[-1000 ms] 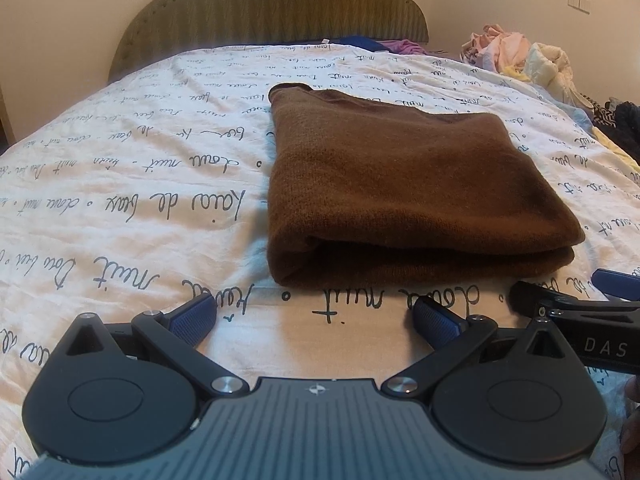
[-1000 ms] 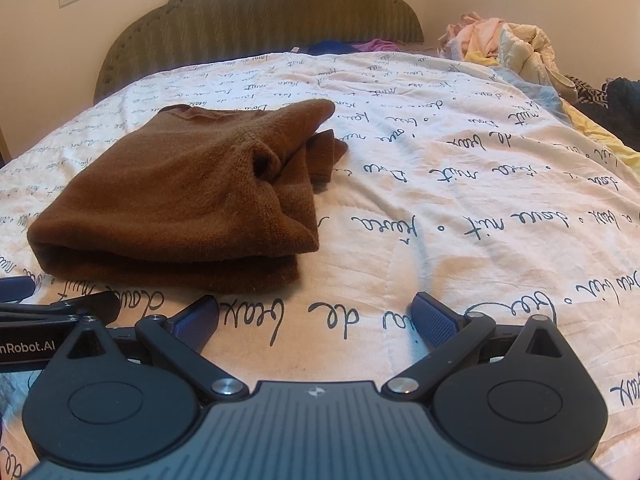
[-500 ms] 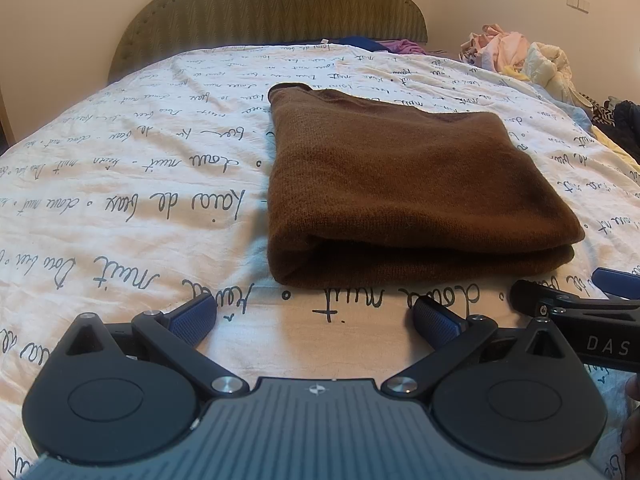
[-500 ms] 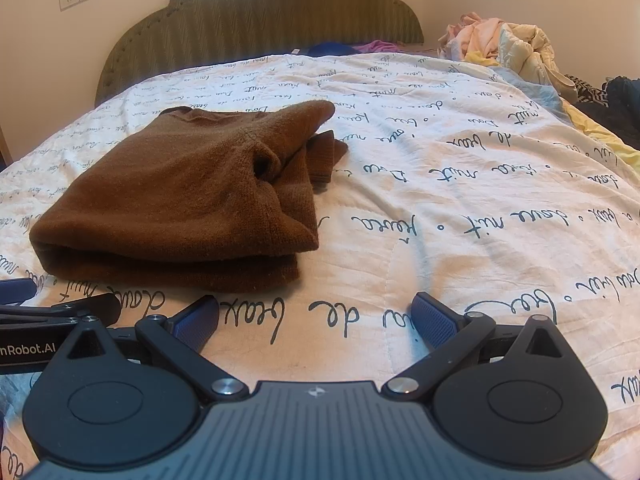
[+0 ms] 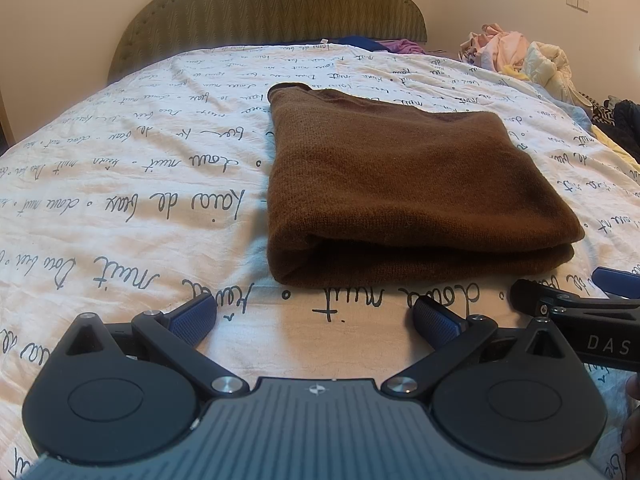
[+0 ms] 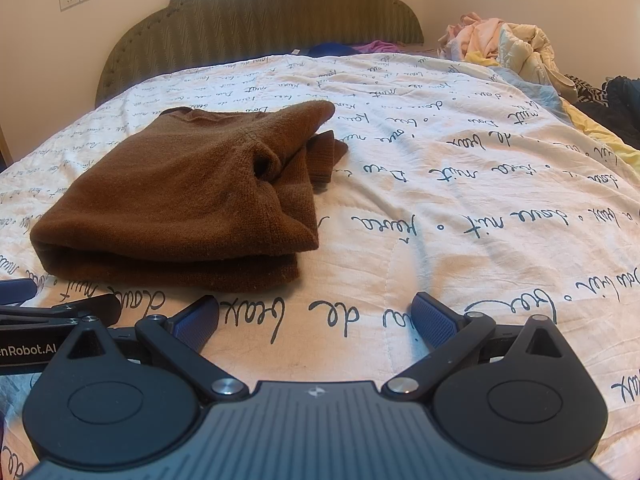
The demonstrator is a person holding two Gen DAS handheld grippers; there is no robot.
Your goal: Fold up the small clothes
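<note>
Brown knit garment (image 5: 408, 188) lies folded in a thick rectangle on the script-printed bedspread (image 5: 132, 184), just ahead of both your tools. Starting at your far left, from 9 to 11 o'clock of the left wrist view, you have a broad stretch of bare bedspread running up to the green headboard (image 5: 272, 8). Your left gripper (image 5: 316, 318) hangs low over the spread with its blue pads spread wide and nothing between them; the garment's near edge sits at 12 to 1 o'clock, close but not touching. That near edge shows two stacked layers, and its left edge is a rounded fold, fairly straight.

Moving right, your right gripper (image 6: 316, 316) is also spread wide and empty, with the garment (image 6: 180, 196) at 10 to 11 o'clock of it. From this side the garment's right edge is untidy: the top layer puckers, and a ribbed cuff or hem (image 6: 326, 154) pokes out past it onto the spread — which of the two it is, the view does not settle. From 12 to 3 o'clock you have open bedspread (image 6: 460, 208). At the far right edge, around 1 to 2 o'clock, a heap of loose clothes (image 6: 504, 48) lies well apart from the garment.
</note>
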